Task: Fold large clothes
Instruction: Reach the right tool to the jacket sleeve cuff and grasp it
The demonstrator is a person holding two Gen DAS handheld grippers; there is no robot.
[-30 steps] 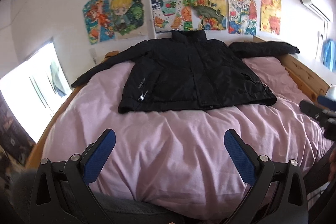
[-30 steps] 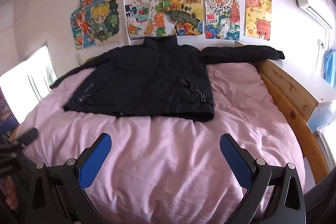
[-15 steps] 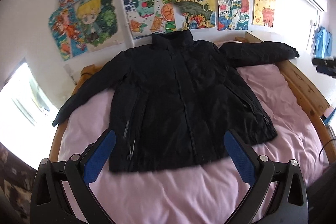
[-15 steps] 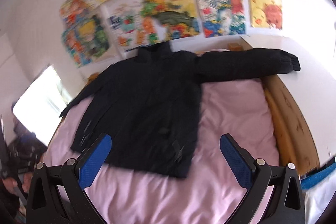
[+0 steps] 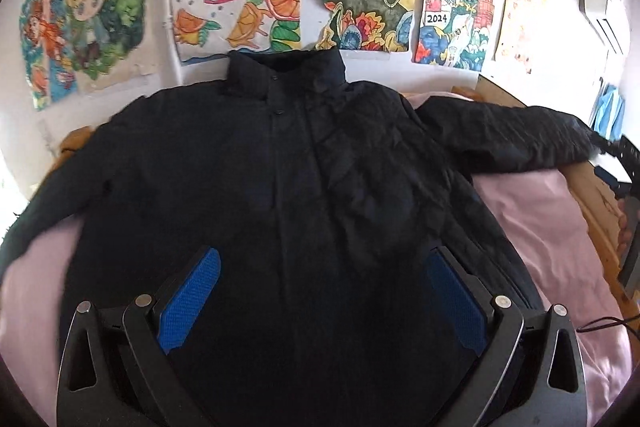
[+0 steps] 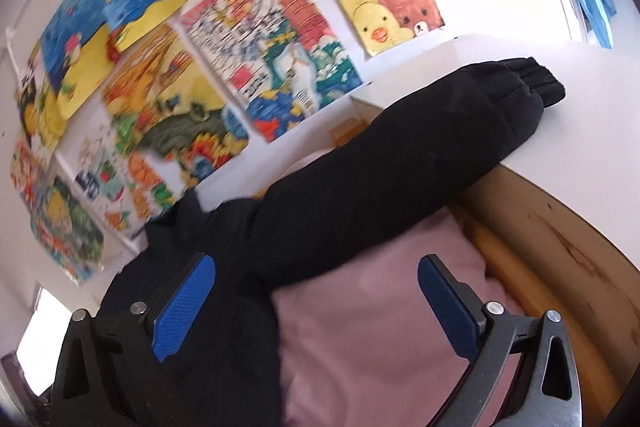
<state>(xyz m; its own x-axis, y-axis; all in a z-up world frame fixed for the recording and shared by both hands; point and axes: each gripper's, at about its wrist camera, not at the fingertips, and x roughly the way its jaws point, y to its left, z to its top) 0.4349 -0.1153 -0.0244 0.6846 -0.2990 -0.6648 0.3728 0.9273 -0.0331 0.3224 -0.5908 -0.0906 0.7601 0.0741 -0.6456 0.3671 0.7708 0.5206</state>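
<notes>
Both tools released — left gripper (image 5: 324, 301) over jacket (image 5: 280, 187); right gripper (image 6: 316, 307) nearing sleeve (image 6: 400, 163), upper right — slippery padding may slide from a shallow pinch.

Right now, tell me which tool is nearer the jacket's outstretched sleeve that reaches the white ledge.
Right. The right tool hangs open over where the sleeve joins the jacket. The left tool is open above the jacket's lower front, with that sleeve off to its right.
</notes>
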